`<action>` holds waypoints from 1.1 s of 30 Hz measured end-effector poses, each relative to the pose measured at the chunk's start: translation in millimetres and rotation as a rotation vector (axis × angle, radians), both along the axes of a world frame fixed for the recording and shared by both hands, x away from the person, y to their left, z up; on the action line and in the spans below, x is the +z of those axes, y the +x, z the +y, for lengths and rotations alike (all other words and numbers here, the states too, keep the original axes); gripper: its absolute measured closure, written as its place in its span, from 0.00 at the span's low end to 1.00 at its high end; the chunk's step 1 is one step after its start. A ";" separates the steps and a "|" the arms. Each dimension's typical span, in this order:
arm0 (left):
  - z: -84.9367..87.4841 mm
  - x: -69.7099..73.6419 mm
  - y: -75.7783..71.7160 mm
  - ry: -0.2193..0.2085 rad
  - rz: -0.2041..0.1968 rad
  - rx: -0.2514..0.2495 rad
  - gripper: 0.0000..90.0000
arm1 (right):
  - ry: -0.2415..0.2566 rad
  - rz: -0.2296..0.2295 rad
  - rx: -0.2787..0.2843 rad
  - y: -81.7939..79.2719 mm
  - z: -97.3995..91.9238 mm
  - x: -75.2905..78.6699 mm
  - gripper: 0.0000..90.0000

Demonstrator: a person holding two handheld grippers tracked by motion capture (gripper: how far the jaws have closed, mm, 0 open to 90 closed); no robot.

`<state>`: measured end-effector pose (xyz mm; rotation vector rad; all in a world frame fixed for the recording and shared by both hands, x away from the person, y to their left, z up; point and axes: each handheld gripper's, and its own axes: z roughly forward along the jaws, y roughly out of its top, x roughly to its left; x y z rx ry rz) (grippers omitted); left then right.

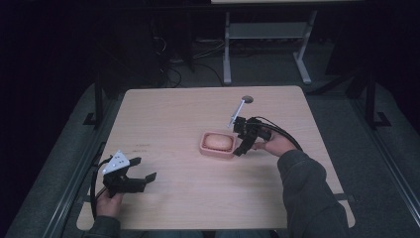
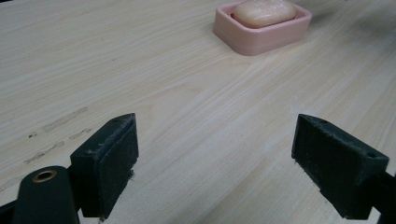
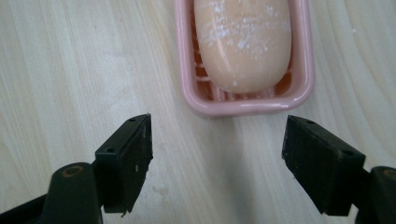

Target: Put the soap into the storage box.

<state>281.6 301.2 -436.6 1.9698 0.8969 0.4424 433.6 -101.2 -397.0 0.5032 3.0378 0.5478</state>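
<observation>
The left gripper (image 1: pixel 141 174) idles at the worktop's (image 1: pixel 163 114) near-left corner, jaws apart and empty. Mid-worktop, the soap bar (image 1: pixel 218 141) lies in its pink soap dish (image 1: pixel 216 151). The right gripper (image 1: pixel 241 142), jaws apart, hovers just beside the dish; no grasp is made yet. The dish's far end is cut off in the right gripper view.

One soap bar (image 1: pixel 218 142) in one pink dish (image 1: pixel 204 148) (seemingly ribbed inside); two grippers.

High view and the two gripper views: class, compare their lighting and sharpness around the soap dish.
High view: dim, dark surroundings, soap dish small and soft. Left gripper view: bright, soap slightly soft. Right gripper view: evenly lit, soap's white scuffs crisp, right gripper jaws slightly blurred.
</observation>
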 end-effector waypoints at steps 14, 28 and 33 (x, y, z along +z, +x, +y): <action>-0.2 -0.1 -0.3 0.003 0.003 -0.001 0.16 | 0.000 -0.002 -0.010 -10.4 -13.1 -2.1 0.26; 0.1 -0.5 -0.3 -0.005 0.004 0.000 0.16 | 0.009 -0.001 -0.034 -22.8 -28.2 -12.0 0.26; 0.0 0.5 -1.2 -0.005 -0.004 -0.003 0.16 | -0.004 0.007 -0.037 -25.9 -32.0 -13.5 0.25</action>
